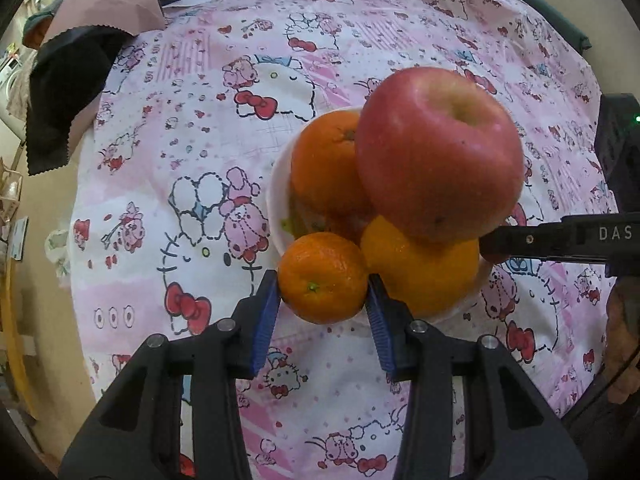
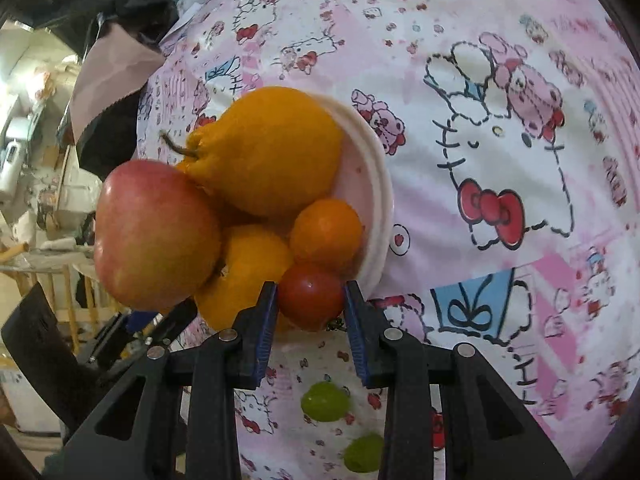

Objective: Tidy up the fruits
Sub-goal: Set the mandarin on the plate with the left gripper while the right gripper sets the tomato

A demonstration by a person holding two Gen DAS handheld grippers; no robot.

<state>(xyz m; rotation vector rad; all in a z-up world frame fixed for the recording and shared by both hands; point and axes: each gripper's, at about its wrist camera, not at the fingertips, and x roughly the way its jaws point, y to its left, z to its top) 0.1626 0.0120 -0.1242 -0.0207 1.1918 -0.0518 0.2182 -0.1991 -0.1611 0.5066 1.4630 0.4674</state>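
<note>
Both grippers bring small fruit to an already heaped bowl.

Judged step: placing. In the left wrist view the left gripper pinches a mandarin at lower centre, its jaws touching both sides, just at the near rim of the white bowl under the apple. In the right wrist view the right gripper grips a tomato at the bowl's lower edge, beside a small orange. Next likely calls for a gentle release into gaps; the pile looks prone to rolling. Two green grapes lie on the patterned cloth at the bottom of the frame.
</note>
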